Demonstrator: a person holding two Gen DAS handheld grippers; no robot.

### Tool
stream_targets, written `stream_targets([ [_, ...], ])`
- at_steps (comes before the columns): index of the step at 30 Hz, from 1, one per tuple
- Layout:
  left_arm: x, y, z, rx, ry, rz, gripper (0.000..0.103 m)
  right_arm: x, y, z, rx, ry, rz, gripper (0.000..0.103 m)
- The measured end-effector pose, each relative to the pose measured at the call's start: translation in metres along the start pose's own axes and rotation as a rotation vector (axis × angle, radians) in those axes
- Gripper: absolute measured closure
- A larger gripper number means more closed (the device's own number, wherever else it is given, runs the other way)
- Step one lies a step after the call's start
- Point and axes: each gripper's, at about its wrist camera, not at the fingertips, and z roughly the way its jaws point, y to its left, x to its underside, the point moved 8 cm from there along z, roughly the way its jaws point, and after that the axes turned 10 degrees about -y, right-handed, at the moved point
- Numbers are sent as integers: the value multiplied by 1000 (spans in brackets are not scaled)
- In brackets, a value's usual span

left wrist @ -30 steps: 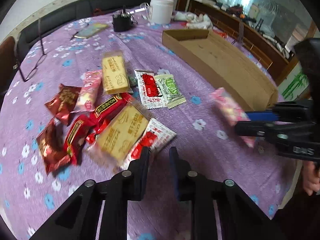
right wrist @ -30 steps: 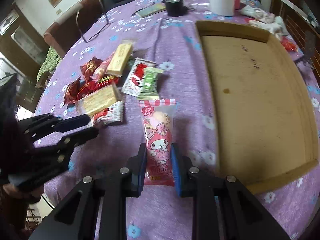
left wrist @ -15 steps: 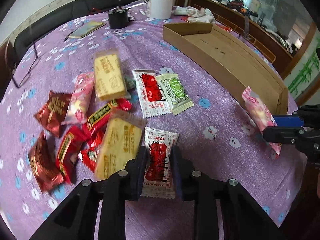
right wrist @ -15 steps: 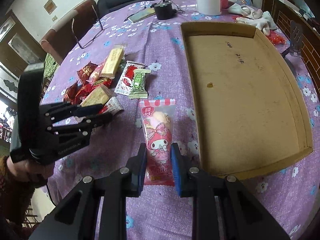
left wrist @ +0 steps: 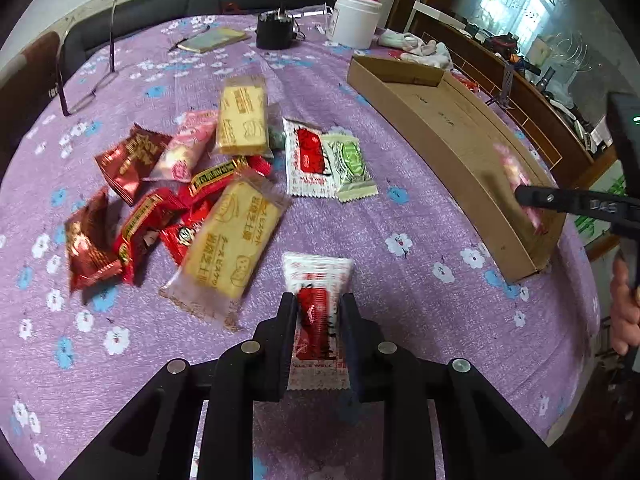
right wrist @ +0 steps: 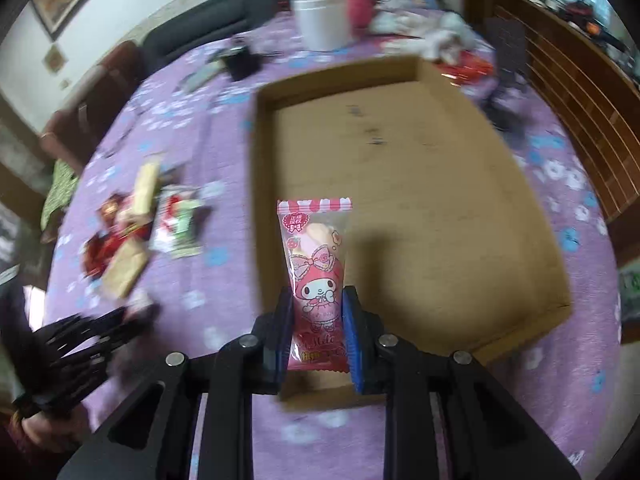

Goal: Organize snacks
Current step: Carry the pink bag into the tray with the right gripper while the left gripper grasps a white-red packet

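Right hand-held gripper [right wrist: 316,328] clamps a pink snack packet [right wrist: 316,264], its lower end hidden between the jaws.

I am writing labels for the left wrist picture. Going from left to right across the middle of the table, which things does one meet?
Dark red foil packets → long yellow biscuit pack → red-and-white sachet → green sachet → cardboard tray → pink snack packet in the right gripper.
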Motion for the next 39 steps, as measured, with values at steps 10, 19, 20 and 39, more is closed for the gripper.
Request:
stream_targets([
  [10,6,1,9,-50,6,64,74,27,0,15,-9,95,-57,81],
  [19,10,-7,1,-19,-13,13,83,53,10,0,-96,166,-30,81],
  [20,9,-8,1,-6,-9,2,83,51,9,-3,-106,153,-19,81],
  [39,-46,-58,-11,158,-45,-14,83,19,-23,-23,-103,87,64,81],
])
